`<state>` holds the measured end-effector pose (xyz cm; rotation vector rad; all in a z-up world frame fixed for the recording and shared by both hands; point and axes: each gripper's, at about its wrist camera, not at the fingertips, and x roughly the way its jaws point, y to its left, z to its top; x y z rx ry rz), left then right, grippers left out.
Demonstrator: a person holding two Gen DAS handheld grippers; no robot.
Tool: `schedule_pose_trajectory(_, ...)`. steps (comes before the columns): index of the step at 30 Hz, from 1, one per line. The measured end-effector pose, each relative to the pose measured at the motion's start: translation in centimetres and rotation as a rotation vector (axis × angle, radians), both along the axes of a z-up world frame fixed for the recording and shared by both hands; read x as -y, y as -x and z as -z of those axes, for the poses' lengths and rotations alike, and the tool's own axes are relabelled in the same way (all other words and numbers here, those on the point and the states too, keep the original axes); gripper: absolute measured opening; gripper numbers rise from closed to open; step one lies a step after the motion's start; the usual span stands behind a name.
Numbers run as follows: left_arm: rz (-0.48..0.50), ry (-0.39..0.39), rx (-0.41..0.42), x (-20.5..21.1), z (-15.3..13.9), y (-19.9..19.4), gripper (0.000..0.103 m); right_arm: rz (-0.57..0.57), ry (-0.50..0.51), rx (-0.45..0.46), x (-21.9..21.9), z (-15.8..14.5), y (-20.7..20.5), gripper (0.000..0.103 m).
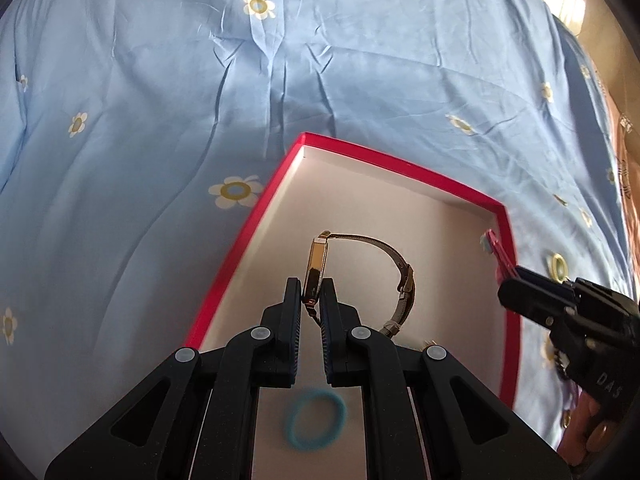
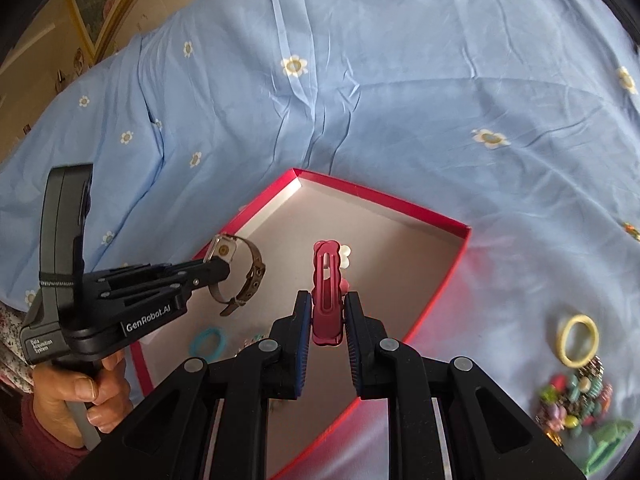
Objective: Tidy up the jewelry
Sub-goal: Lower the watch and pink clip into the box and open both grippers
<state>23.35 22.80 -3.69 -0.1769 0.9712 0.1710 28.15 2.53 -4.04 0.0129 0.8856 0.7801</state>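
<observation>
Left gripper [image 1: 311, 300]: closed on the watch [image 1: 316, 268], pinched at its case so the strap hangs free above the red box [image 1: 244, 236].
Right gripper [image 2: 327, 314]: clamped on the hair clip [image 2: 326, 292], also over the box.
Blue hair tie [image 1: 316, 420]: lies on the box floor.
Awaiting sorting: yellow ring [image 2: 578, 340] and beads [image 2: 572, 404], on the bedsheet [image 2: 400, 80] beside the box.
</observation>
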Motion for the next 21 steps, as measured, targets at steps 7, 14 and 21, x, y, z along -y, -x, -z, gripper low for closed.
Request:
schedule_pose_trajectory(7, 0.006, -0.029, -0.05, -0.3, 1.4, -1.6, 0.008, -0.027, 0.052, -0.036, -2.1, 2.0, -1.8, 0.016)
schedule_pose_trajectory(14, 0.018, -0.049, -0.08, -0.1, 2.2, -2.0, 0.008, -0.047, 0.107, -0.057, -3.2, 3.3, -2.3, 0.016)
schedule_pose_trajectory(21, 0.023, -0.054, -0.094, 0.1, 2.5, -2.2, 0.009, -0.057, 0.142, -0.052, -3.6, 3.5, -2.3, 0.017)
